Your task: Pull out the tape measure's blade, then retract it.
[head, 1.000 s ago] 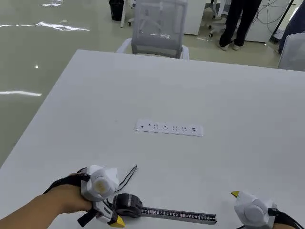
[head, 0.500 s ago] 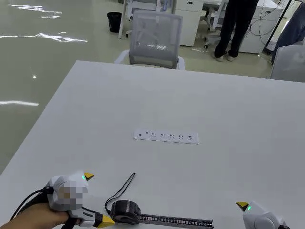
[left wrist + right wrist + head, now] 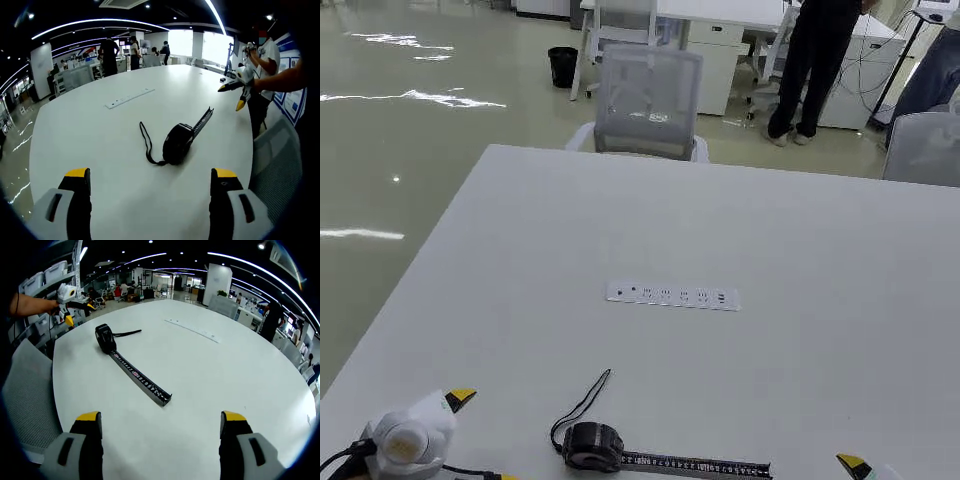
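Blade was out, probably locked. Left gripper and right gripper gaped empty, apart from tape measure. Retract next: grip it, release blade.

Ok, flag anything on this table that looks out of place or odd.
The tape measure lies unheld on the table, its blade extended flat beside it; the left gripper and right gripper are open, clear of it. Nothing looks damaged or spilled.
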A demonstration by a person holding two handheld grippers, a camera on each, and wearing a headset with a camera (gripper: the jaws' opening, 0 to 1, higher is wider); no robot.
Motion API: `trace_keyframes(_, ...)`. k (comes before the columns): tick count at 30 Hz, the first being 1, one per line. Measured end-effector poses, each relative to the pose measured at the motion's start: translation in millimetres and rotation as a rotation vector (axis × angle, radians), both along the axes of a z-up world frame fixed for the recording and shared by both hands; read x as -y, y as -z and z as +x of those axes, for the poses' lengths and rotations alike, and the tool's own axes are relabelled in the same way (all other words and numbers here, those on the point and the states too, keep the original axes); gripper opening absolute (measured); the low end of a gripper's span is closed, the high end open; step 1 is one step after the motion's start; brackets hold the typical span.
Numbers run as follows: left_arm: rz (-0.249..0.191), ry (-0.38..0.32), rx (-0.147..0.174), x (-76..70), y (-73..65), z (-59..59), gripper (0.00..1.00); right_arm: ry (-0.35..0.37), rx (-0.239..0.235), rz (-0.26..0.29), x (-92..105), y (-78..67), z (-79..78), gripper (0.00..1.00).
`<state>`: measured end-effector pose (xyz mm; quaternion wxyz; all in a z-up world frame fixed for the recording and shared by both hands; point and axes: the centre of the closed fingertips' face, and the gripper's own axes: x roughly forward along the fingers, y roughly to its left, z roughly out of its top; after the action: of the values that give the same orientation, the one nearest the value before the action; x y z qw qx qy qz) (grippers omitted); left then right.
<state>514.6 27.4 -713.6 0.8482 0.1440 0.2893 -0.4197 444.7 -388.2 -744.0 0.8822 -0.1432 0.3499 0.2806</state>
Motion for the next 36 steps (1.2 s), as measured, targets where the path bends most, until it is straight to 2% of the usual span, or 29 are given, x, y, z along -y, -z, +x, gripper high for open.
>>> trace_keyframes(4, 0.000, -0.016, -0.003, -8.9, 3.0, -13.7, 0.99, 0.056, 0.016, 0.027, 7.4, -4.7, -10.5, 1.00)
trace_keyframes(11, -0.042, -0.093, -0.037, -26.0, 13.1, -31.0, 0.99, 0.148, 0.057, 0.076, 18.0, -11.5, -23.2, 1.00)
trace_keyframes(13, -0.050, -0.111, -0.039, -30.8, 12.5, -34.6, 0.99, 0.149, 0.066, 0.065, 18.4, -11.8, -26.4, 1.00)
trace_keyframes(17, -0.049, -0.121, -0.023, -37.0, 6.3, -42.9, 0.99, 0.166, 0.083, 0.066, 19.6, -17.3, -31.7, 1.00)
trace_keyframes(19, -0.064, -0.136, -0.017, -40.0, 0.2, -45.7, 0.99, 0.172, 0.085, 0.069, 19.7, -18.6, -36.2, 1.00)
trace_keyframes(25, -0.086, -0.173, -0.001, -51.8, -7.2, -54.2, 0.99, 0.195, 0.101, 0.079, 19.2, -19.9, -48.6, 1.00)
trace_keyframes(28, -0.089, -0.184, 0.004, -54.4, -6.6, -61.9, 0.99, 0.206, 0.127, 0.082, 17.5, -21.4, -53.2, 1.00)
trace_keyframes(30, -0.086, -0.186, 0.011, -54.3, -7.4, -66.3, 0.99, 0.199, 0.126, 0.093, 13.9, -22.5, -56.5, 1.00)
trace_keyframes(32, -0.087, -0.186, 0.033, -55.7, -9.5, -69.4, 0.99, 0.196, 0.133, 0.095, 12.8, -22.6, -60.0, 1.00)
trace_keyframes(34, -0.113, -0.198, 0.024, -57.2, -10.0, -73.4, 0.99, 0.210, 0.147, 0.102, 13.8, -26.3, -62.9, 1.00)
trace_keyframes(36, -0.115, -0.204, 0.024, -59.9, -7.8, -79.0, 0.99, 0.228, 0.153, 0.125, 13.8, -29.4, -67.0, 1.00)
